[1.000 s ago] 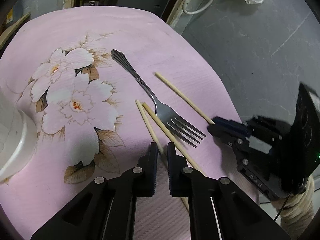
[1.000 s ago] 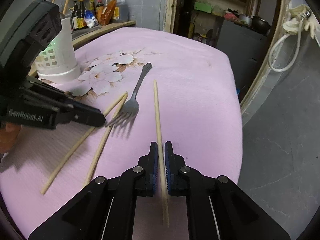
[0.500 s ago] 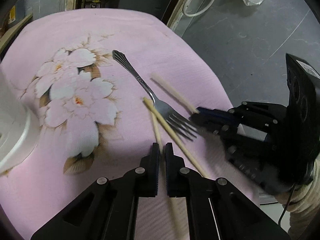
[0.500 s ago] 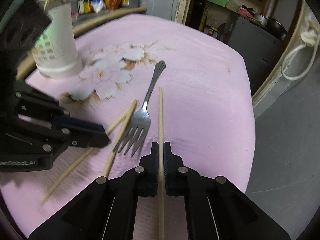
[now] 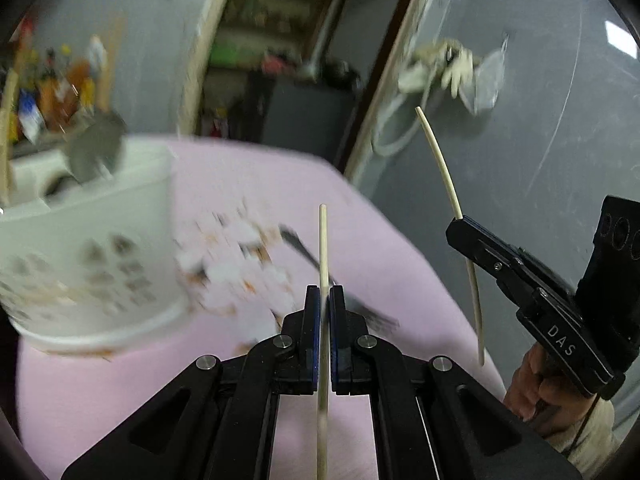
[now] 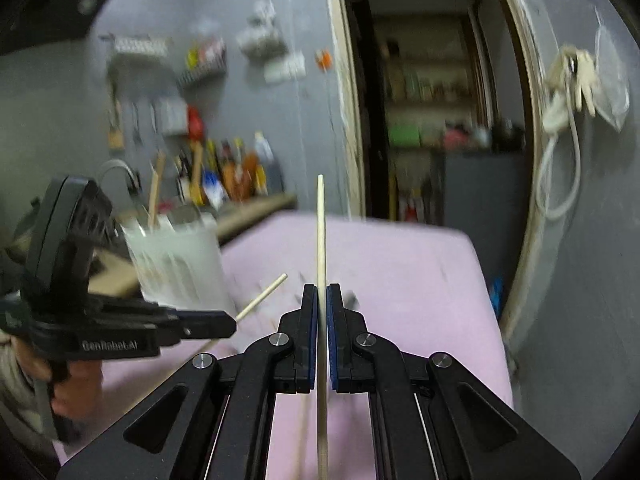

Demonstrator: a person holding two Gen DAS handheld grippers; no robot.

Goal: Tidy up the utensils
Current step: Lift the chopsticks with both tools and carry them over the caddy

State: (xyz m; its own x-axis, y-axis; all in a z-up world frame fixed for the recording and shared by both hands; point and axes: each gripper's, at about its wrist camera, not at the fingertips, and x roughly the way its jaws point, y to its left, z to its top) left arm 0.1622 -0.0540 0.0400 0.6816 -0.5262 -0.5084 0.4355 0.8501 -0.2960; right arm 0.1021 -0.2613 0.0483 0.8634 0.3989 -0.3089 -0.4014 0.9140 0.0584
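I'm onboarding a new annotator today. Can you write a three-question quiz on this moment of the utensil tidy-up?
1. True or false: each tongs is shut on a chopstick.
2. What metal utensil lies on the pink cloth? A) spoon B) fork C) knife
3. What white container stands at the left of the cloth?

Key
1. True: the left tongs clamp one chopstick, and the right tongs clamp another chopstick.
2. B: the fork, blurred, lies just beyond the left tongs.
3. The slotted holder, with utensils already standing in it.
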